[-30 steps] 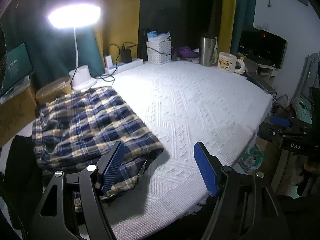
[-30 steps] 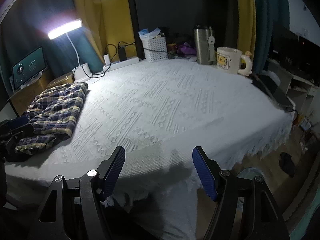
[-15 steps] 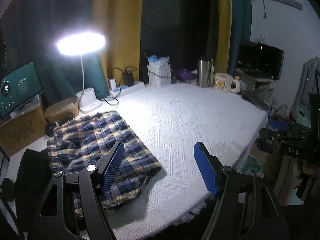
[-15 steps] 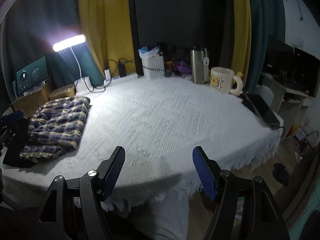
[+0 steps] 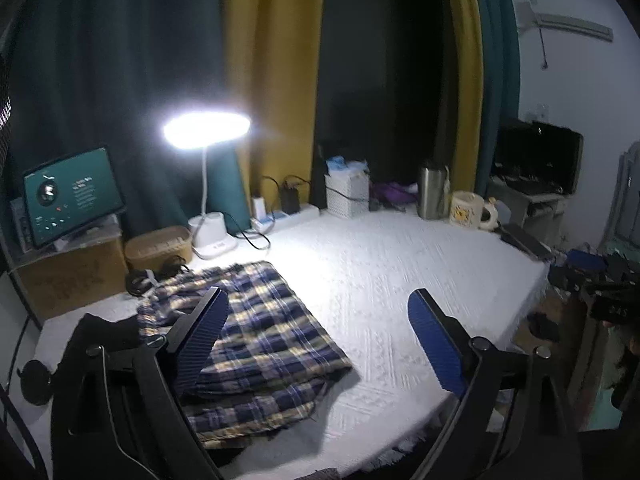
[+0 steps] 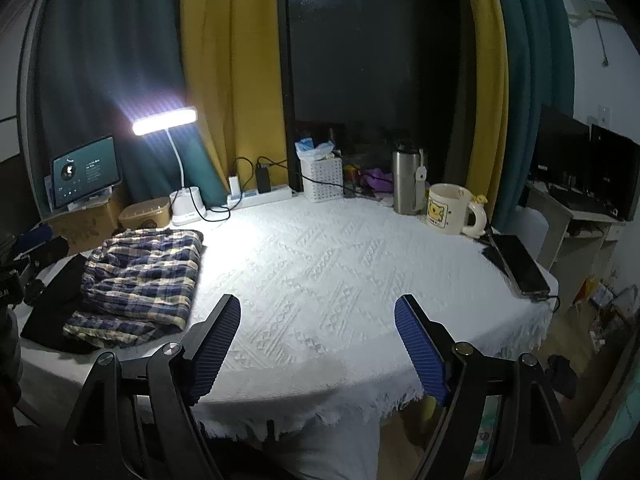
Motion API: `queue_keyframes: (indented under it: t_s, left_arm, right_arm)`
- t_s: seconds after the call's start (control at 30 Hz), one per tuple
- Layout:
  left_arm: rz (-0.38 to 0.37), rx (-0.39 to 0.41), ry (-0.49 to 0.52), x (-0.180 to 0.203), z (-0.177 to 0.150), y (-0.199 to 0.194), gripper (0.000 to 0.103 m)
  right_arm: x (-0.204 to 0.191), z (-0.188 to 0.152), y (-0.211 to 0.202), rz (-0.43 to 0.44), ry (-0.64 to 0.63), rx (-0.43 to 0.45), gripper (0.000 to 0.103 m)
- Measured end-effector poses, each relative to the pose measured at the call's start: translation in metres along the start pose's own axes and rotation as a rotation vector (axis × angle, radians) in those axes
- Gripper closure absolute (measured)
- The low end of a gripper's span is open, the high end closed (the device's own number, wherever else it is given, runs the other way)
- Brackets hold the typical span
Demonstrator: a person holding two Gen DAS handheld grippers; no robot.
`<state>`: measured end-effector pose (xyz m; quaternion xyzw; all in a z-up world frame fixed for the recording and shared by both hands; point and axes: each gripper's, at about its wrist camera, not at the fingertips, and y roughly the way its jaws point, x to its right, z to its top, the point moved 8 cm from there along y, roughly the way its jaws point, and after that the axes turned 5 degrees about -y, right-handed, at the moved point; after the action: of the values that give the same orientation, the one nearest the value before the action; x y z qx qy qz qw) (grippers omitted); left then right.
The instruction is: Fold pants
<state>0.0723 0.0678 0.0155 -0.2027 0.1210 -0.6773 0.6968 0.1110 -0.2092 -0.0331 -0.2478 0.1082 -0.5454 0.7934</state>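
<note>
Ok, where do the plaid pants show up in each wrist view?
Left wrist: plaid pants lie folded lower left of centre, partly behind the gripper's left finger.
Right wrist: plaid pants lie at the left edge of the table.
Shared landmark: the lit desk lamp stands just behind them in both.

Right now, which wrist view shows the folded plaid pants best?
The right wrist view: the plaid pants lie whole and unobstructed at the table's left side, so the folded layers and edges can be checked. In the left wrist view the plaid pants are nearer and larger, but the left gripper has one finger across part of them.
</note>
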Motion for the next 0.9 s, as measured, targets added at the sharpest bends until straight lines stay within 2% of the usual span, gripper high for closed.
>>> queue_keyframes:
  t_s: [0.4,0.9]
  left_arm:
    - [0.051,0.078,-0.040,-0.024,0.017,-0.020,0.006]
    - [0.126,0.149,-0.033,-0.047,0.027,-0.042,0.005]
  right_arm:
    - [-0.020,0.025,-0.013,0.008,-0.043,0.043,0.017]
    - [-0.048,0.050,-0.027,0.021,-0.101,0.086,0.015]
